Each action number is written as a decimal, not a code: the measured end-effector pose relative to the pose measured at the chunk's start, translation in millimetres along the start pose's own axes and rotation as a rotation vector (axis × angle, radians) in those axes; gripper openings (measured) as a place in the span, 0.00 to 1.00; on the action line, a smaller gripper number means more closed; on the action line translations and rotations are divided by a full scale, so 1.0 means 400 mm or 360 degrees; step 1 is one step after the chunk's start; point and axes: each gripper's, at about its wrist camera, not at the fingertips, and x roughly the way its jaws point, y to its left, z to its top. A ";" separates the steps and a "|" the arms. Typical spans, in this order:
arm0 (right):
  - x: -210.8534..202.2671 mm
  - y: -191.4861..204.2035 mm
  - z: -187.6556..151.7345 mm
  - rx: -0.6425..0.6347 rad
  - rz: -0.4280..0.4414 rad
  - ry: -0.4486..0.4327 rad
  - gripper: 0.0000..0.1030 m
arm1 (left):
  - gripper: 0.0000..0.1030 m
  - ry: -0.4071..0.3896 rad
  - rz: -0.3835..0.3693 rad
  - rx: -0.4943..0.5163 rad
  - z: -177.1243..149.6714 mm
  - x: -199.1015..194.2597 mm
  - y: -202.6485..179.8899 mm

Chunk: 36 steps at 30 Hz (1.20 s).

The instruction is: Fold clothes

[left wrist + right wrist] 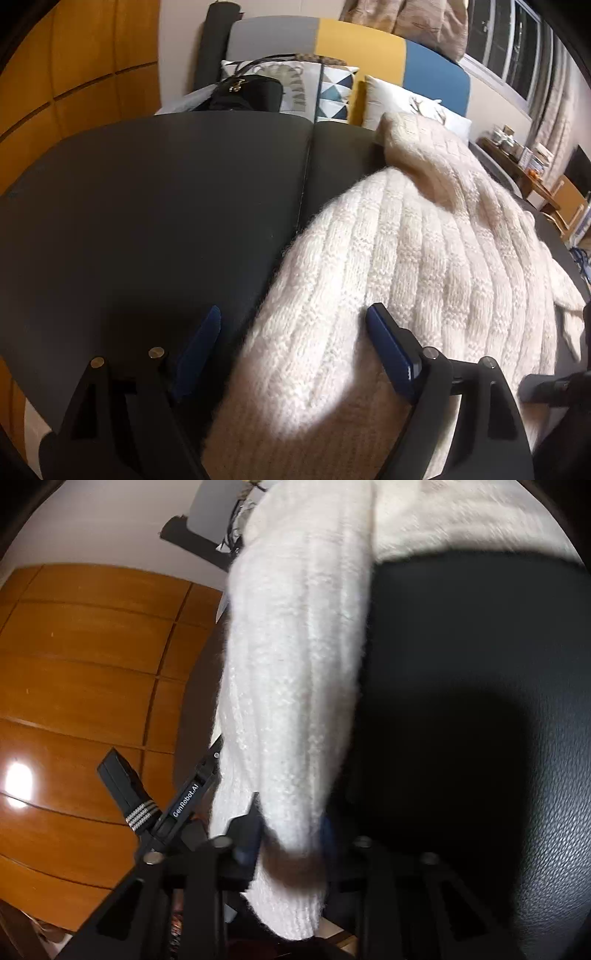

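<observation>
Left view: black table (155, 206) fills the left half. Left gripper (291, 325) spread wide, blue pads apart; left finger (201, 343) over bare table, right finger (388, 343) resting on or just above the knit. Cream sweater (424, 258) lies on the table's right half, its near edge bulging between the open jaws, not pinched. Behind the table: black bag (247, 94), patterned cushions (332, 92), a sofa back (369, 48) in grey, yellow, blue. Window (517, 48) at far right.

Right view: wood floor (92, 664) left, the other tool's black body (184, 797) low left. Right gripper (291, 842) pinching a sleeve (295, 664), which hangs over the jaws and hides the pads. Black leather surface (480, 701) to the right.
</observation>
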 end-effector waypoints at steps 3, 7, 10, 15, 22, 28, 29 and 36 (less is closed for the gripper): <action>-0.007 0.007 0.012 0.0008 0.0077 -0.0029 0.15 | 0.29 0.0047 -0.0144 0.0000 0.000 -0.011 -0.008; -0.054 0.060 0.038 -0.0030 0.0242 -0.0119 0.15 | 0.15 0.0074 -0.0254 0.0090 0.009 -0.042 -0.067; -0.124 0.117 0.065 -0.0117 0.0305 -0.0209 0.15 | 0.13 0.0064 -0.0468 0.0077 0.009 -0.087 -0.100; -0.194 0.135 0.097 -0.0099 0.0326 -0.0415 0.14 | 0.13 -0.0068 -0.0801 -0.0131 0.044 -0.171 -0.103; -0.264 0.074 0.037 -0.0095 0.0141 -0.0643 0.14 | 0.13 -0.0235 -0.1013 -0.0317 0.120 -0.239 -0.102; -0.290 0.007 0.012 -0.0093 -0.0124 -0.0557 0.20 | 0.13 -0.0282 -0.1129 -0.0327 0.131 -0.286 -0.121; -0.298 -0.011 0.012 -0.0063 -0.0121 -0.0532 0.24 | 0.13 -0.0293 -0.1155 -0.0338 0.142 -0.295 -0.115; -0.308 -0.101 -0.004 0.0061 -0.0155 -0.0524 0.26 | 0.13 -0.0425 -0.1159 -0.0466 0.200 -0.344 -0.017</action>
